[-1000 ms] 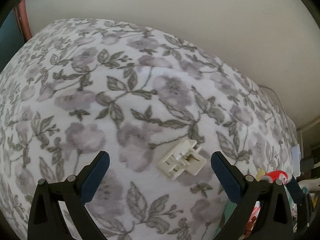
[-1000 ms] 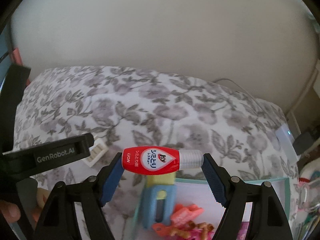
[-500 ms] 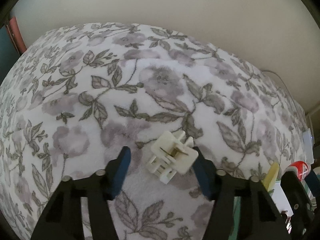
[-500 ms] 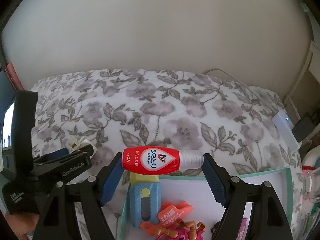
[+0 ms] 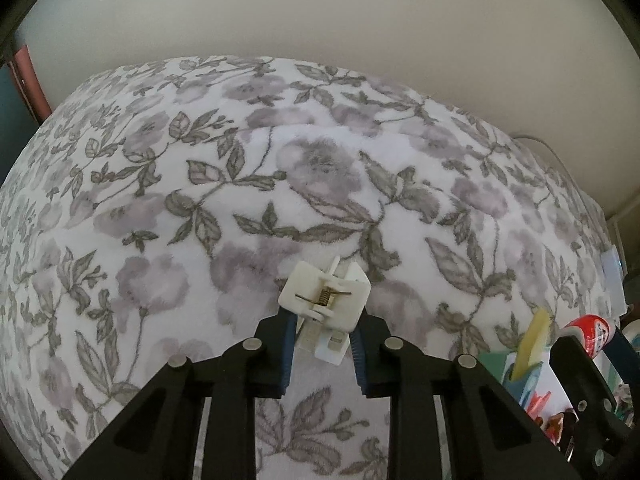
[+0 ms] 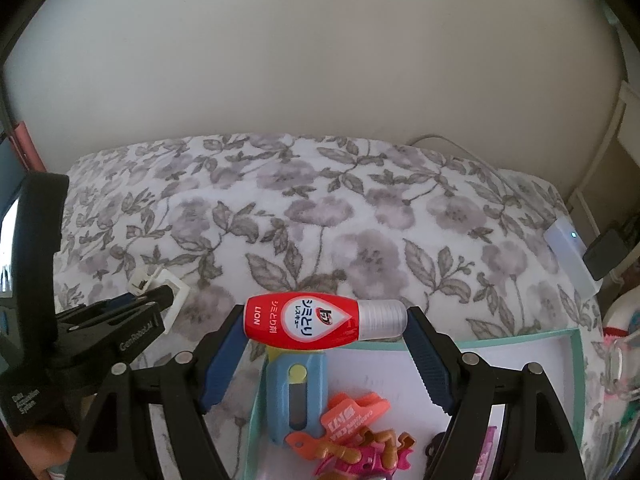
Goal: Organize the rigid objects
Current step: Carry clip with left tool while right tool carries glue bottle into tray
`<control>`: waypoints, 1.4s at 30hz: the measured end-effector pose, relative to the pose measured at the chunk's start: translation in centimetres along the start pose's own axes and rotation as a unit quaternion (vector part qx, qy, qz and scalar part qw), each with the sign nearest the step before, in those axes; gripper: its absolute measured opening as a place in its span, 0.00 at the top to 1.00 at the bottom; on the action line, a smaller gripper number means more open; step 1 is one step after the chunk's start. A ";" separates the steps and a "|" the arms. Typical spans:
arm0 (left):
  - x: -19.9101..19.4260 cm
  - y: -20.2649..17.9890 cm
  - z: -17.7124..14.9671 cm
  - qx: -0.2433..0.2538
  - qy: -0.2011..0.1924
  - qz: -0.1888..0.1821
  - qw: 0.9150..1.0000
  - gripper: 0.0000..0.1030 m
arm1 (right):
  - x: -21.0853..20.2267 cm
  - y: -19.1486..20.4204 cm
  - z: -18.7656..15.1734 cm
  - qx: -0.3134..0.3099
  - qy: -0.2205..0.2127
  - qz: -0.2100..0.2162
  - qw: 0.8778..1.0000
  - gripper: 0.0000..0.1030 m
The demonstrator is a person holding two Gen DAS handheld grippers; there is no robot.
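Observation:
A white plastic spring clip (image 5: 324, 296) sits on the floral blanket (image 5: 280, 160) between the blue pads of my left gripper (image 5: 323, 344). The jaws are closing and the pads touch the clip's lower sides. From the right wrist view the same clip (image 6: 160, 280) shows at the left, under the left gripper's tip. My right gripper (image 6: 326, 340) is shut on a red bottle with a clear cap (image 6: 304, 322), held lengthwise between the pads, just above the near-left corner of a teal-rimmed tray (image 6: 576, 364).
The tray holds a blue holder with a yellow piece (image 6: 296, 392), an orange tag clip (image 6: 352, 416) and pink and brown bits. A white device with a small light (image 6: 572, 256) lies at the blanket's right edge. A pale wall stands behind.
The left jaws have gone from wide apart to tight around the white clip, which now stands tilted up between the pads. The right gripper and its bottle have stayed over the tray.

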State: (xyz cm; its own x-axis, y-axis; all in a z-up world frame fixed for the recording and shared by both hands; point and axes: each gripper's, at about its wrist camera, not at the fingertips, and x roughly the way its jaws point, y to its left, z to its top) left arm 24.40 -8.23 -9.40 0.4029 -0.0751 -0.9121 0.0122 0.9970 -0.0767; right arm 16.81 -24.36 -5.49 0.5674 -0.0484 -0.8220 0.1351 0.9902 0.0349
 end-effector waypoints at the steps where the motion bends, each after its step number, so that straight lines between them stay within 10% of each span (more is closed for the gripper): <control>1: -0.4 0.0 -0.1 -0.001 -0.003 0.002 1.000 0.75 | -0.3 0.0 -0.1 0.001 0.000 0.001 1.000 0.23; 21: -11.8 -5.4 -4.7 0.072 -0.053 -0.060 0.994 0.75 | -7.7 -4.8 -5.1 0.050 0.011 -0.033 0.998 0.23; 42: -9.5 -9.2 -12.8 0.107 0.078 -0.115 0.985 0.75 | -7.0 -11.9 -13.3 0.138 0.135 -0.087 0.977 0.22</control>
State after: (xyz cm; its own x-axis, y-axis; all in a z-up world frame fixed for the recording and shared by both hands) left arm 8.74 -16.99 -5.18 0.2223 -0.2846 -0.9325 0.2866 0.9333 -0.2164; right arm 0.40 -34.08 -7.77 0.2865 -0.1398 -0.9478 0.4448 0.8956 0.0024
